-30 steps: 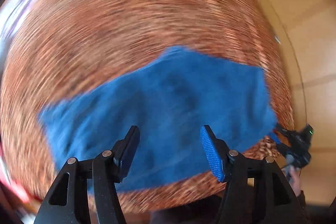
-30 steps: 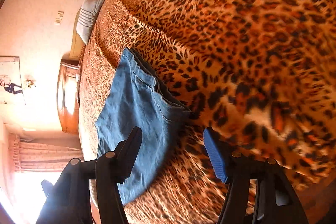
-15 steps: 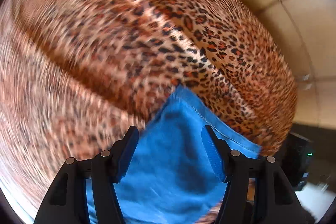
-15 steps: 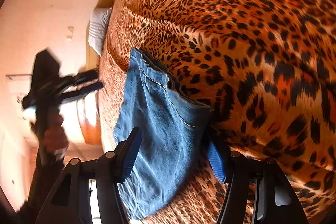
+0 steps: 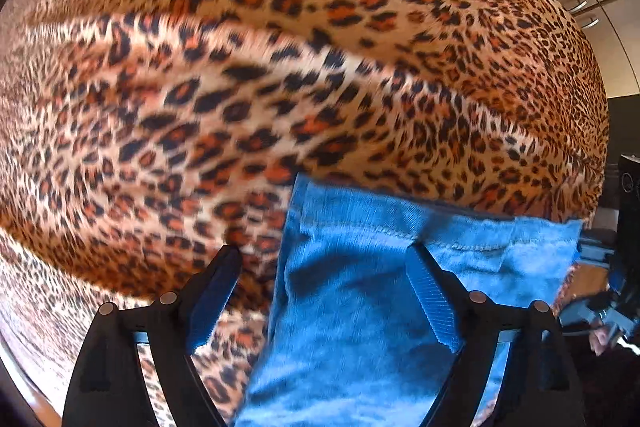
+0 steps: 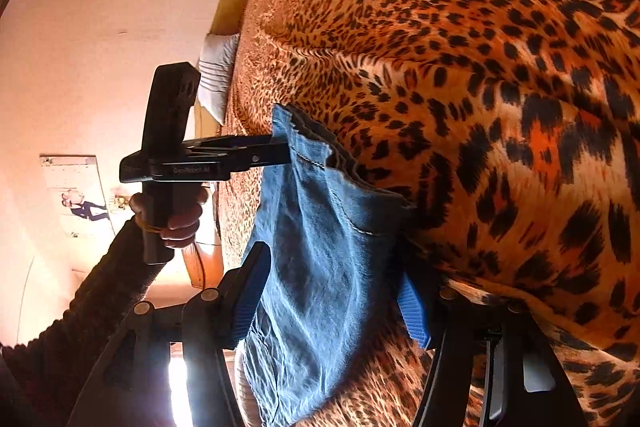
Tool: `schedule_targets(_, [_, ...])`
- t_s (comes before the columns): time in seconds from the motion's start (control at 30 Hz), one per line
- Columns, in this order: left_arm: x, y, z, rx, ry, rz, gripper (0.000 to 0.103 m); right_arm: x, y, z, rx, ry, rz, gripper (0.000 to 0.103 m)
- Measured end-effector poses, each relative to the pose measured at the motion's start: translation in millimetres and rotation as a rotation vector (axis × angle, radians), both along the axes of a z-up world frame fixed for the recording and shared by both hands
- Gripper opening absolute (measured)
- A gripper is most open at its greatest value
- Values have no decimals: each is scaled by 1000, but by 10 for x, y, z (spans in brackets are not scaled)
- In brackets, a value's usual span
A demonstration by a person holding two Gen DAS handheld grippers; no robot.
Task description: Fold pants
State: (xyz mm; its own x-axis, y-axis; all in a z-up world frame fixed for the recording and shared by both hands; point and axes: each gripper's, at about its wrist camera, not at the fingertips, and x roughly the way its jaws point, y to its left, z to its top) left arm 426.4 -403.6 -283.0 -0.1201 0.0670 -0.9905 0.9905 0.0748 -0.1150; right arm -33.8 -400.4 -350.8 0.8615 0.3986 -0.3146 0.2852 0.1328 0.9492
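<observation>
Blue denim pants (image 5: 360,307) lie folded on a leopard-print bedspread (image 5: 280,87), also seen in the right wrist view (image 6: 320,267). My left gripper (image 5: 324,291) is open, straddling the far corner of the pants' hem edge; the right wrist view shows it from the side (image 6: 280,155), its tips at that corner. My right gripper (image 6: 332,291) is open around the near corner of the same edge, its right finger tucked under the denim's side.
The bedspread (image 6: 500,107) covers the whole bed. A white pillow (image 6: 218,75) lies at the headboard end. A wooden nightstand (image 6: 204,267) and a pink wall stand beyond. Cupboard doors with handles (image 5: 580,11) are behind the bed.
The left gripper swung in over the bed and came down onto the pants' far corner. The right gripper moved forward so the near corner sits between its fingers.
</observation>
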Motion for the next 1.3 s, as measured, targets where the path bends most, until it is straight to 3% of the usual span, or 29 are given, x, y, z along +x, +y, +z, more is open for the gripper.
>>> schedule_targets(0.1, [-93,-18,-53,-33,-42,-8,82,99,5,18,-6,-13,5,59])
schedule_targets(0.13, [-126,-8,-45,-50,-57,-11,70,145,6,29,-18,-5,8,56])
schedule_targets(0.17, [-195,-12,-69,-68,-58,-8,59,165,14,33,-37,11,13,43])
schedule_targets(0.2, [-249,6,-42,-85,-54,-2,28,201,11,23,-47,33,14,27])
schedule_targets(0.23, [-272,28,-6,-88,-52,12,15,233,2,-14,-32,52,10,19])
schedule_targets(0.27, [-272,51,9,-92,-45,36,13,263,-9,-53,-7,64,3,12])
schedule_targets(0.37, [-252,187,170,-147,-31,84,12,297,-4,-14,21,52,2,12])
schedule_targets(0.5, [-217,502,553,-239,28,175,12,352,30,309,-27,-8,52,12])
schedule_targets(0.7, [-17,1212,1075,-318,25,293,12,542,332,937,-166,-100,205,13])
schedule_targets(0.87, [52,2170,1449,-331,-2,412,13,760,982,1341,-268,-159,421,16])
schedule_targets(0.97, [100,2846,1442,-260,-18,521,16,902,1497,1400,-316,-159,588,17])
schedule_targets(1.03, [89,3286,1208,-164,-27,635,16,1000,1913,1340,-358,-135,729,18])
schedule_targets(1.13, [-16,3999,928,-48,-26,829,16,1128,2478,1124,-461,-29,946,40])
schedule_targets(1.17, [-49,4177,917,-39,-19,884,16,1151,2603,1081,-501,2,1011,46])
schedule_targets(1.2, [-133,4485,940,-51,6,981,16,1159,2678,1069,-510,12,1065,46])
schedule_targets(1.27, [-302,4869,1055,-106,29,1104,18,1158,2697,1196,-522,-25,1125,46])
schedule_targets(1.3, [-451,5079,1140,-141,29,1174,25,1172,2628,1323,-522,-65,1137,47])
